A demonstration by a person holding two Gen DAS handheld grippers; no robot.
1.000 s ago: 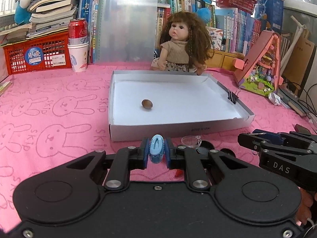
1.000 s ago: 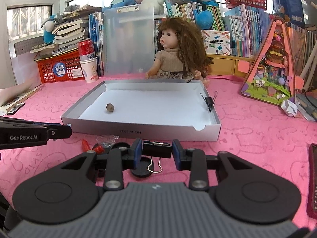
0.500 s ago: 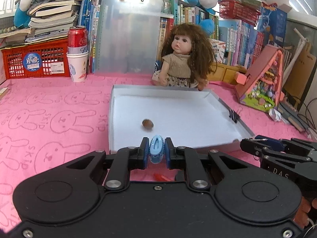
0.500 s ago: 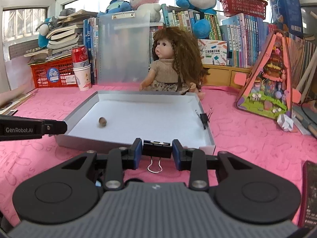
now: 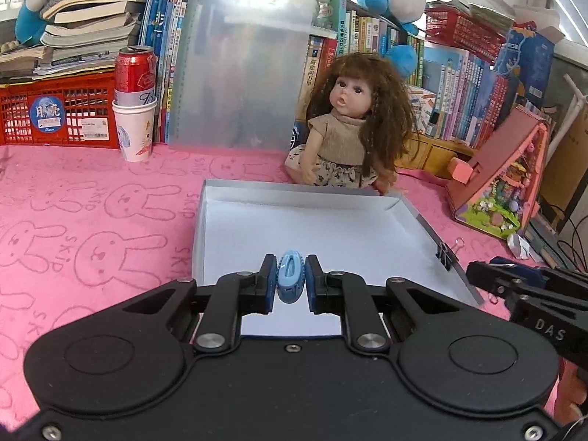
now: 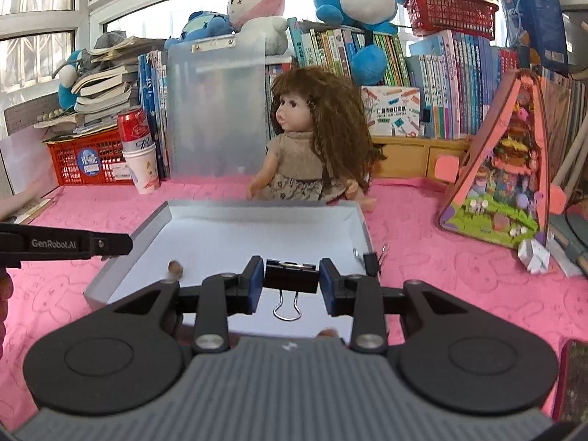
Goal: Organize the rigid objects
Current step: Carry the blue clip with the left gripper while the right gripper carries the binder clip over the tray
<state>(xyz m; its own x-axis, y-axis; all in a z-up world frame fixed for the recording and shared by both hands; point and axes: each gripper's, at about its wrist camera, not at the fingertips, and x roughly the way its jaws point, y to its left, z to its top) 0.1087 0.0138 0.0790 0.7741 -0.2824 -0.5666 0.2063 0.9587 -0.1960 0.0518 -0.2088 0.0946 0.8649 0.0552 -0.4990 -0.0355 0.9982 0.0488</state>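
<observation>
A pink bunny-print cloth (image 5: 92, 220) covers the worktop, with books, plush toys and a long-haired doll (image 6: 312, 147) along the back. A shallow white box (image 6: 257, 228) lies open in the middle. The left tongs (image 5: 290, 281) are clamped on a small blue clip (image 5: 290, 275), held above the box's near edge. The right tongs (image 6: 291, 284) grip a black binder clip (image 6: 291, 275) above the box, its wire loop hanging down. A brown nut (image 6: 175, 267) sits inside the box, and another binder clip (image 6: 371, 261) is fastened to its right wall.
</observation>
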